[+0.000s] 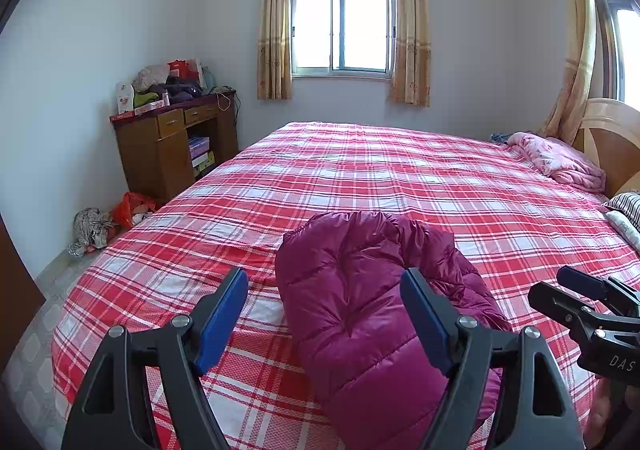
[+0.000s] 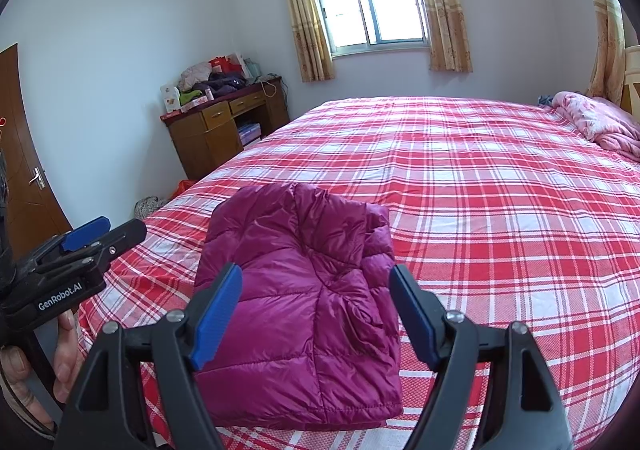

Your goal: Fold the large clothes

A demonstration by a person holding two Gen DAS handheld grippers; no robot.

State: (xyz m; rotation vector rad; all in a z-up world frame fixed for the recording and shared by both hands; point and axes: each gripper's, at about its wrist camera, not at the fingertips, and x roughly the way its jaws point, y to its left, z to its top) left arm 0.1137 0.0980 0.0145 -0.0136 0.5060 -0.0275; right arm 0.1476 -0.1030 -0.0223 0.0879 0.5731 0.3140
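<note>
Magenta quilted down jacket (image 2: 304, 302) sits as a squat folded bundle near the front edge of the red-and-white plaid bedspread (image 2: 500, 218), right in front of me, and neither tool has hold of it. My left gripper (image 1: 324, 322) hangs with its blue pads spread wide and nothing pressed between them, the bundle lying just past and between the fingers; my right gripper (image 2: 316, 314) is spread wide too, hovering over the near end of the jacket, holding nothing. Here's the worry: this puffy, slick fabric looks springy to me, and with no grip on it the top layer could puff up and slide off, undoing the fold. In the left view the far end rises in a rounded hump with a loose layer curling off to the right, so that side may already be lifting. The bundle also lies close to the mattress edge, and a careless nudge from either tool could push it over. From the right view it looks neater: a roughly rectangular pack, stitched channels running across it, a crumpled seam down the middle, lower edge fairly straight. I judge the fold close to finished, perhaps wanting one pressing pass. A crumpled pink blanket (image 2: 600, 122) lies well apart by the headboard.
</note>
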